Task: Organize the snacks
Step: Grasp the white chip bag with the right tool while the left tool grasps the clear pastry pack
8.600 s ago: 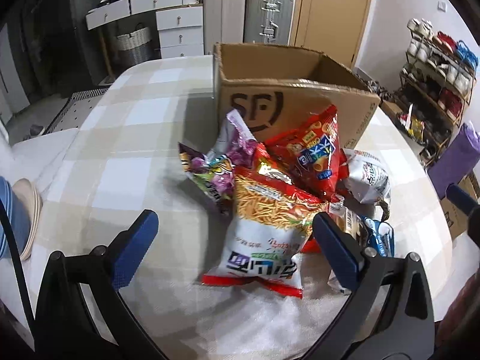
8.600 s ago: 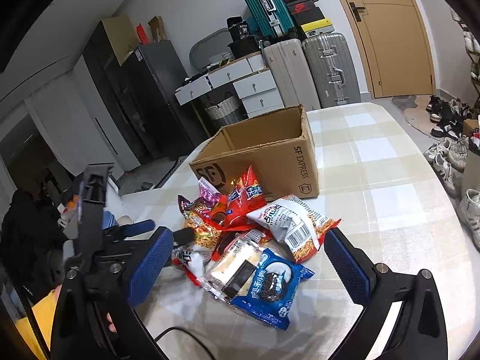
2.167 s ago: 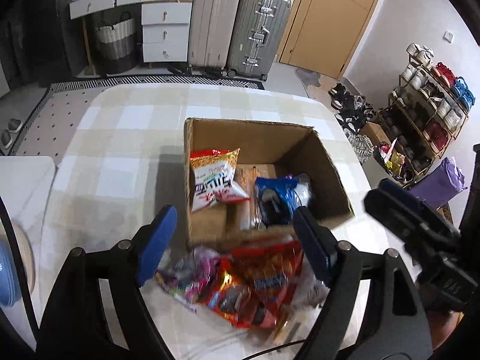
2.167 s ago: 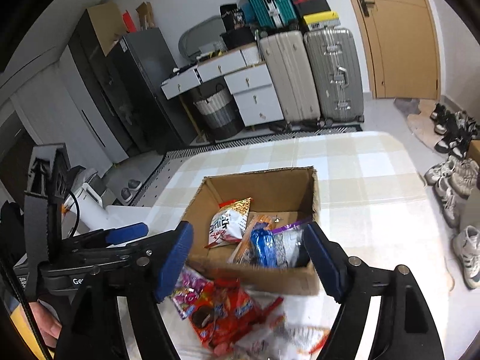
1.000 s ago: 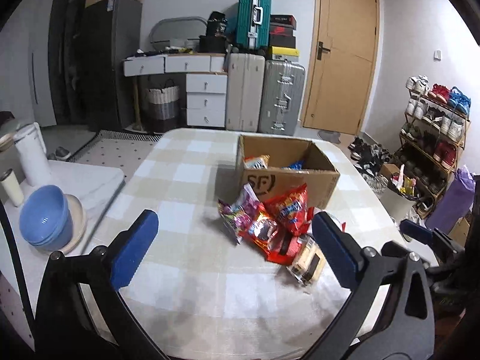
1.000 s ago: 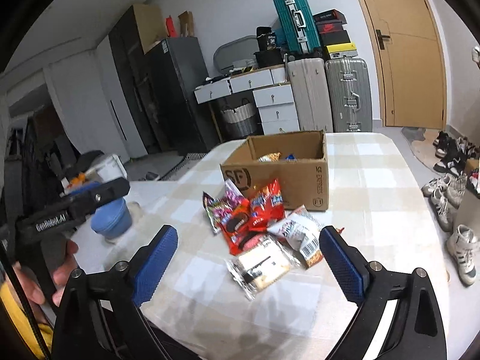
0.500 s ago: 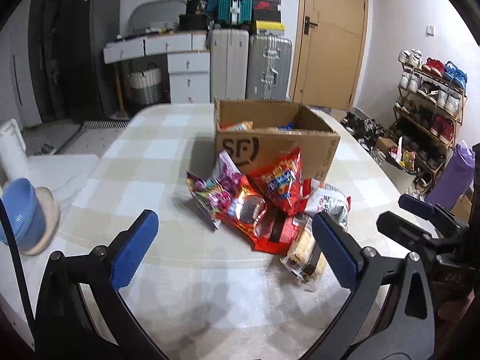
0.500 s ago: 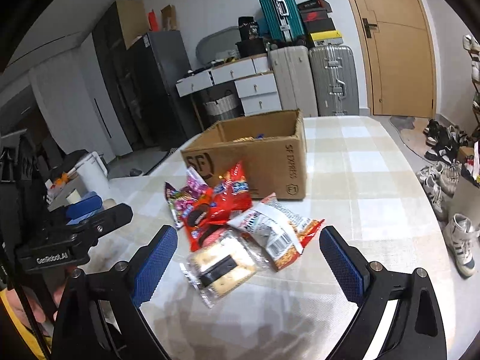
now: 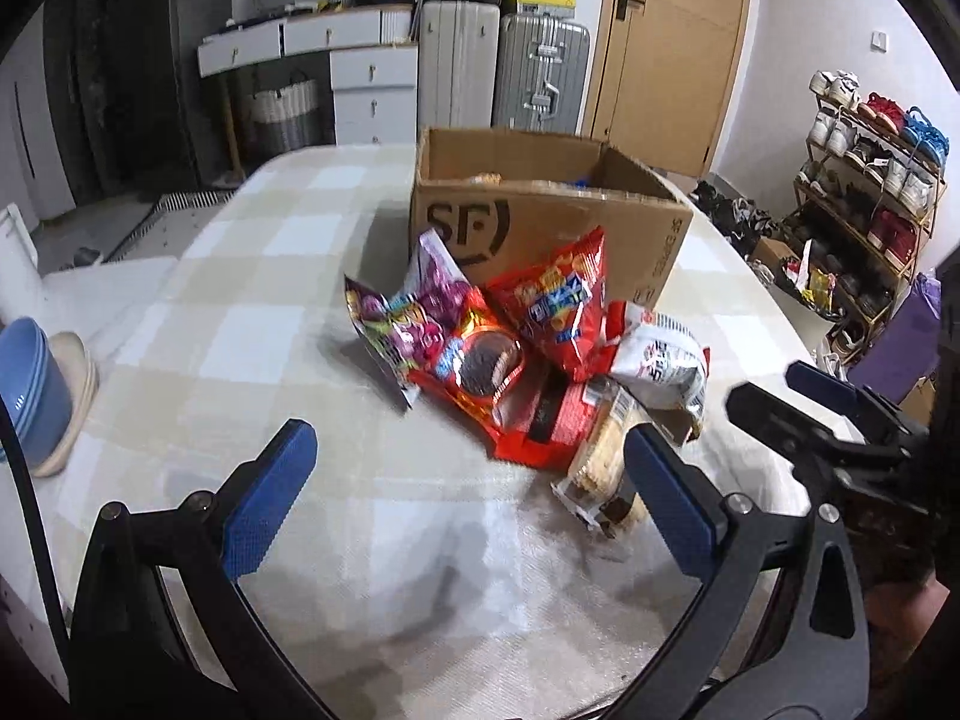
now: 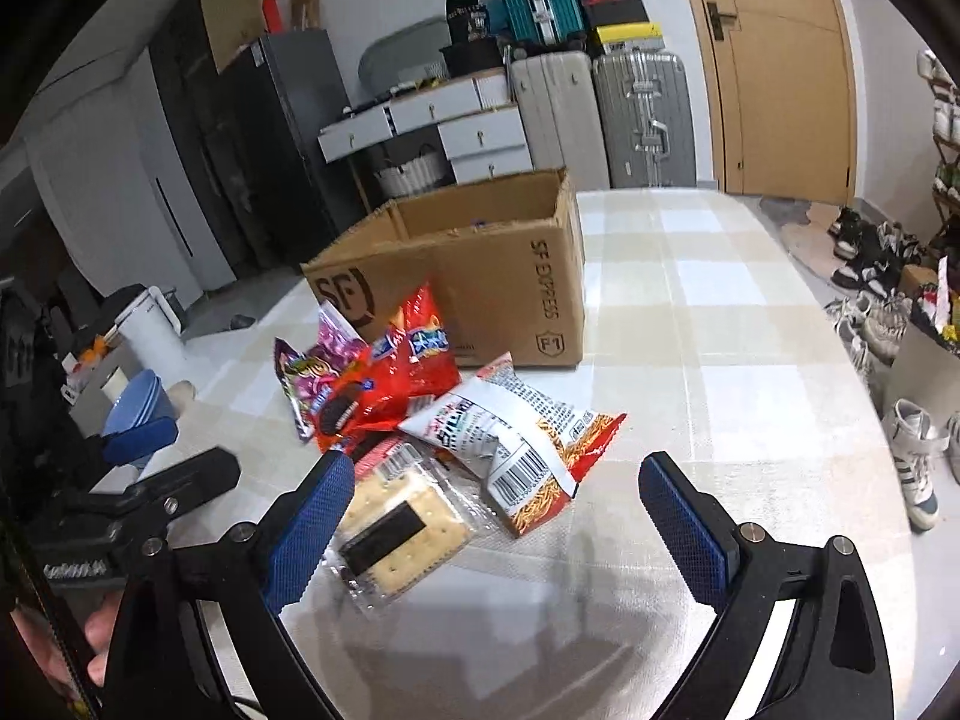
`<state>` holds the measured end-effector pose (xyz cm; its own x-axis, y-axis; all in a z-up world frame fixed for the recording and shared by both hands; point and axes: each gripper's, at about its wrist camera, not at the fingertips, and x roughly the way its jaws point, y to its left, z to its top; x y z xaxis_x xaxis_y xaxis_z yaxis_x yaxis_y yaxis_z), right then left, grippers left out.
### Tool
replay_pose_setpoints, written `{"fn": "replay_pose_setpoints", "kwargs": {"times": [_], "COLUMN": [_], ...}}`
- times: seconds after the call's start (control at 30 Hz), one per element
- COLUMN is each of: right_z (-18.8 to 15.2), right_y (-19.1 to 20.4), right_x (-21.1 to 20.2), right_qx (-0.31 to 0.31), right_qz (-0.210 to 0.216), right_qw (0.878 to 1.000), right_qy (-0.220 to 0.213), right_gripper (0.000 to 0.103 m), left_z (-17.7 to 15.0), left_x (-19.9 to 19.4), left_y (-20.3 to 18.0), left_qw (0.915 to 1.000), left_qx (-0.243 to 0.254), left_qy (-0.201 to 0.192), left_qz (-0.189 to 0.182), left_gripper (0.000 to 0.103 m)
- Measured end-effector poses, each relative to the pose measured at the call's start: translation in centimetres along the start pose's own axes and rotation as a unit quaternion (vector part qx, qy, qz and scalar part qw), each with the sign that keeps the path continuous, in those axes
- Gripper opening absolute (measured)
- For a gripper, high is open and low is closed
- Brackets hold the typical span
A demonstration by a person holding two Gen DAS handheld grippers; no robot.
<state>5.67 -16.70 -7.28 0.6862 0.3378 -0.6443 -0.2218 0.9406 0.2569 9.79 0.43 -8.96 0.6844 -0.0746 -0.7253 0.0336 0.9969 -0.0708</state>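
An open cardboard box (image 9: 552,222) (image 10: 480,276) stands on the checked table, with a few snacks showing inside. In front of it lies a pile: a purple bag (image 9: 408,312), a red cookie pack (image 9: 480,372) (image 10: 354,402), a red chip bag (image 9: 564,306) (image 10: 420,354), a white noodle-snack bag (image 9: 660,360) (image 10: 510,426) and a clear cracker pack (image 9: 600,468) (image 10: 396,516). My left gripper (image 9: 474,498) is open and empty, short of the pile. My right gripper (image 10: 498,522) is open and empty, its left finger over the cracker pack.
Blue bowls (image 9: 24,384) sit on a side surface at the left. Suitcases (image 9: 540,72) and drawers stand behind the table, a shoe rack (image 9: 864,180) at the right. The table edge (image 10: 864,396) curves on the right, with shoes on the floor beyond.
Both grippers have come down and closer to the snack pile over the last second. The pile and box look larger. Both stay open and empty.
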Motion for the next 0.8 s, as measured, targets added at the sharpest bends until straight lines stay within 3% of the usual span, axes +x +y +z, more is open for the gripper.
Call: {"fn": "replay_pose_setpoints", "kwargs": {"times": [0.1,0.2,0.53,0.6,0.67,0.8], "right_z": [0.5,1.0,1.8,2.0,2.1,2.3], "right_y": [-0.4,-1.1,-0.3,0.0,-0.3,-1.7], "right_x": [1.5,3.6,7.7,8.6,9.5,9.3], "right_qx": [-0.012,-0.02,-0.072,-0.086,-0.086,-0.051], "right_qz": [-0.012,-0.062,-0.031,-0.032,-0.044,-0.008], "right_qw": [1.0,0.997,0.993,0.991,0.989,0.992], "right_qy": [0.013,0.043,0.091,0.1,0.112,0.115], "right_gripper": [0.097,0.097,0.096,0.092,0.072,0.062], "left_z": [-0.4,-0.6,-1.1,-1.2,-1.2,-0.8], "left_x": [0.6,1.0,2.6,3.1,3.9,4.9], "left_y": [-0.5,-0.9,-1.6,-1.8,-2.0,-1.7], "left_qw": [0.9999,0.9997,0.9976,0.9967,0.9953,0.9951], "left_qx": [0.007,0.015,0.013,0.011,0.014,0.0], "left_qy": [0.012,0.021,0.061,0.072,0.086,0.091], "left_qz": [0.003,-0.001,-0.031,-0.037,-0.041,-0.039], "left_gripper": [0.102,0.102,0.102,0.102,0.102,0.102]}}
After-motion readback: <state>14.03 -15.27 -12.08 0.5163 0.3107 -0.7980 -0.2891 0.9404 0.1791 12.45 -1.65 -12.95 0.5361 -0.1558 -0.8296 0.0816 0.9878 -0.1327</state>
